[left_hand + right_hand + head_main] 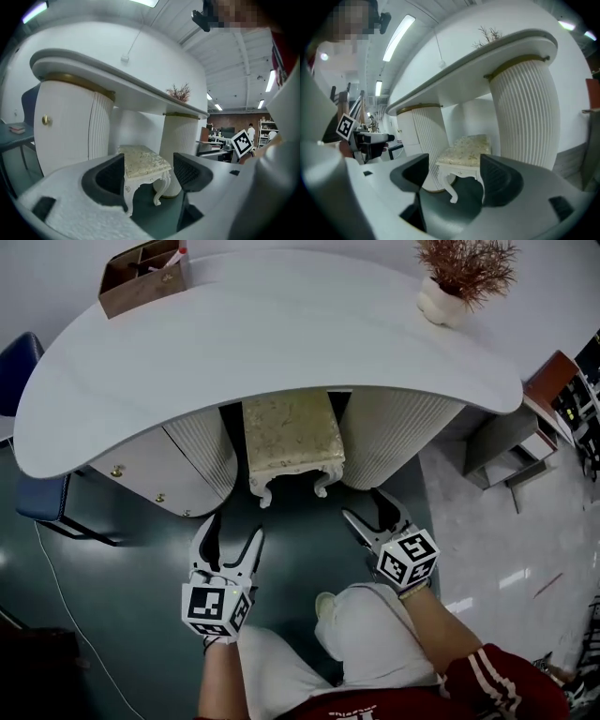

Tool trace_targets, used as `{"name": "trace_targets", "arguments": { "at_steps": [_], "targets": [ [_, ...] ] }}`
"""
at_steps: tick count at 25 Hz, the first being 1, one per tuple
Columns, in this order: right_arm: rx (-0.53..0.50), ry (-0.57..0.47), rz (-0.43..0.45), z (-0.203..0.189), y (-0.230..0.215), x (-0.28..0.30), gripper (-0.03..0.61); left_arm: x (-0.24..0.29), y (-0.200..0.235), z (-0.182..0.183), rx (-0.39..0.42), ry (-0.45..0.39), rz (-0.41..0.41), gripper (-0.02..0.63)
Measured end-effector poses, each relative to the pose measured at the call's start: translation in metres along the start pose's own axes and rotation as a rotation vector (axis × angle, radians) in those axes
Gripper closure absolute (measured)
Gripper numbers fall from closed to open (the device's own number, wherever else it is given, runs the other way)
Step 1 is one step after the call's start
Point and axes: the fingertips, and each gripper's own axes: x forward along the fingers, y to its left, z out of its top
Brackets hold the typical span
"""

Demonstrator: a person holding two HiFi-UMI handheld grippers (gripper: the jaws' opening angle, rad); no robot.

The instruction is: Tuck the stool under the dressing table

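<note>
Got the left gripper [232, 531] and right gripper [362, 504] both spread open, pinching nothing. Just ahead of both: stool [292, 437], mostly under the dressing table [272, 334], front legs poking out. Looks rigid, probably heavyish, cushioned top. Better to push on the carved frame.
</note>
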Motion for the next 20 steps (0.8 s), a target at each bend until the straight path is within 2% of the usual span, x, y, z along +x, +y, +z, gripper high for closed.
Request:
{"name": "trace_targets", "arguments": {
  "at_steps": [8,15,18,20],
  "targets": [
    [-0.027,0.131,0.08,0.123,0.046,-0.064,0.252,-0.061,-0.061,0.163,0.126,0.067,-0.09,0.314],
    [0.018,0.148,0.131,0.269,0.096,-0.134,0.256,-0.117,-0.1,0.316,0.005,0.086,-0.062,0.322],
    [-0.005,0.129,0.16,0.339,0.106,-0.156,0.256,-0.129,-0.112,0.383,0.01,0.09,-0.049,0.322],
    [-0.043,0.1,0.176,0.385,0.11,-0.169,0.256,-0.133,-0.116,0.427,0.024,0.056,-0.04,0.324]
  ]
}}
